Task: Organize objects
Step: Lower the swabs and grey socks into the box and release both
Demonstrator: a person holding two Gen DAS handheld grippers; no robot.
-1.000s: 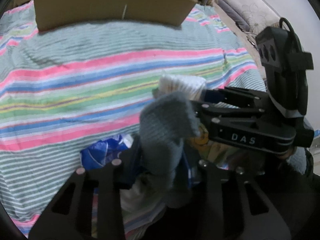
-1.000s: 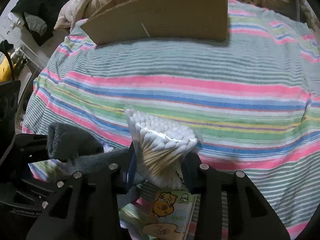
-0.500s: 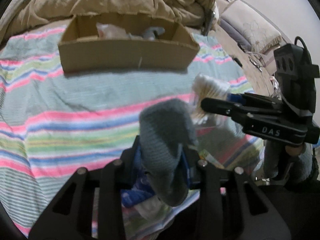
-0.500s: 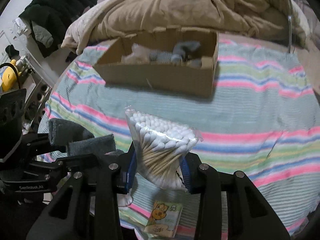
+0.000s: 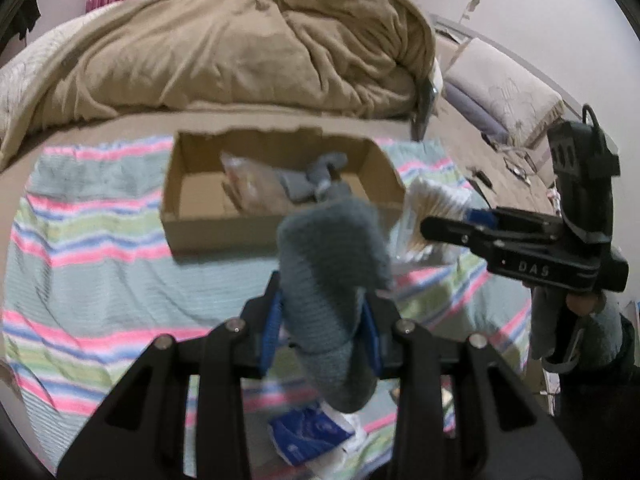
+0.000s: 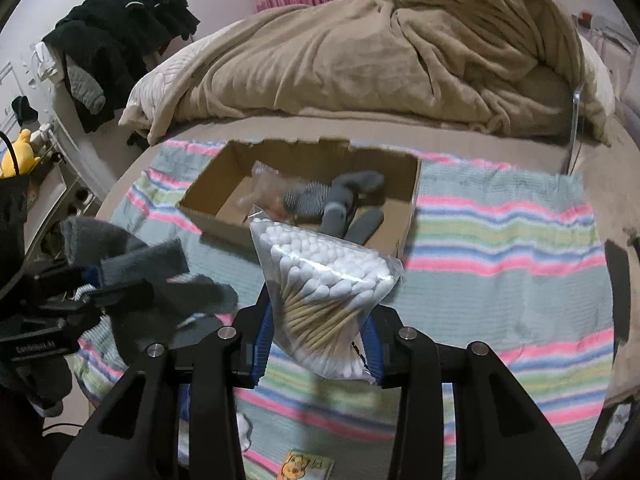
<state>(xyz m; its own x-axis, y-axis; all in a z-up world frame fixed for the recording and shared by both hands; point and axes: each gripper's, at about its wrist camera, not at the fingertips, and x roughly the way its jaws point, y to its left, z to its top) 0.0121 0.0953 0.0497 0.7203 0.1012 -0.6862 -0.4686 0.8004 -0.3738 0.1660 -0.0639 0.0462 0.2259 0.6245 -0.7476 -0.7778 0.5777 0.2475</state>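
On bed, striped blanket [image 6: 500,240] spread flat; cardboard box [image 6: 208,196] on it holds grey socks [image 6: 340,196] and plastic bag. Tan duvet [image 6: 380,60] heaped behind; dark clothes [image 6: 120,28] piled at left. Left gripper [image 5: 324,320] clamps grey sock [image 5: 332,264] above blanket. Right gripper [image 6: 320,336] pinches cotton swab bag [image 6: 324,280] near box.
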